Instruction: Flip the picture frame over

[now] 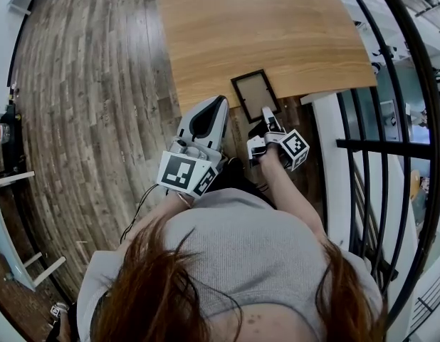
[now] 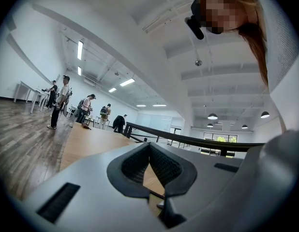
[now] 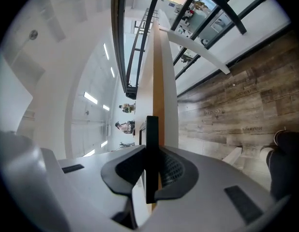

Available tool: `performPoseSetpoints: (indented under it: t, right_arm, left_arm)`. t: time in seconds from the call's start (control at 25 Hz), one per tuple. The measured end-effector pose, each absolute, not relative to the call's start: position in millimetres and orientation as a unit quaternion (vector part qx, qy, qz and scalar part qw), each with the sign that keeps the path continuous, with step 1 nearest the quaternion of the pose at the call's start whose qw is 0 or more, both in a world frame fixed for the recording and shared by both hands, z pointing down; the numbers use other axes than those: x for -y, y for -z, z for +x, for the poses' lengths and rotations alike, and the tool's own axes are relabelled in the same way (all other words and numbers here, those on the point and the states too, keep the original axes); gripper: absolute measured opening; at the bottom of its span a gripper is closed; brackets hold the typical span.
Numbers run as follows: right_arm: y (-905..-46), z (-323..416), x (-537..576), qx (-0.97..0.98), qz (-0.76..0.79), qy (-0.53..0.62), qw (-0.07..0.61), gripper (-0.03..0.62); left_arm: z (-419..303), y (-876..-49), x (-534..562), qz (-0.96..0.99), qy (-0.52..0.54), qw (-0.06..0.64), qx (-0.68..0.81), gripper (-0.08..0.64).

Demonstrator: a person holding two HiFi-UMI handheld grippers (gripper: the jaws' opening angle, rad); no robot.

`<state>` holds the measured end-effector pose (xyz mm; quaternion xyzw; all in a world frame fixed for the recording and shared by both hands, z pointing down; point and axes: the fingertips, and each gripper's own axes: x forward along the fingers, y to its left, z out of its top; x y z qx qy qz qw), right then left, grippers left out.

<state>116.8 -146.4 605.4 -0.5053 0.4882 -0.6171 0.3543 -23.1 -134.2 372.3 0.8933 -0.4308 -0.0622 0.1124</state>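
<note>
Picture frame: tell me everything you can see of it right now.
The picture frame is a small rectangle with a thin black border around a tan panel; whether that is front or back cannot be told. It lies roughly flat and slightly skewed at the near edge of the wooden table, and its near end seems to overhang. The right gripper is shut on that near end, with the black edge clamped between its pads. Nothing else touches it.

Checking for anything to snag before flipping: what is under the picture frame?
The picture frame lies on the wooden table, by its near edge. The right gripper clamps its near side. Its underside is covered.
</note>
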Motion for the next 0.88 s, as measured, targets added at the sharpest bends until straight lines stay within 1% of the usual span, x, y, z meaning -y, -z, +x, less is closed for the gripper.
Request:
performPoseSetpoints:
  t: [0.4, 0.56, 0.88]
  right_arm:
    - [-583, 125, 146, -0.499, -0.538, 0.583, 0.347, 0.075]
    - [-568, 132, 149, -0.527, -0.568, 0.549, 0.315, 0.075]
    - [-541, 146, 163, -0.568, -0.604, 0.486, 0.277, 0.075]
  left_arm:
    - [-28, -367, 126, 0.896, 0.066, 0.107, 0.425, 0.006]
    - [-28, -366, 125, 0.898, 0.067, 0.107, 0.422, 0.006]
    - [-29, -366, 128, 0.898, 0.067, 0.109, 0.420, 0.006]
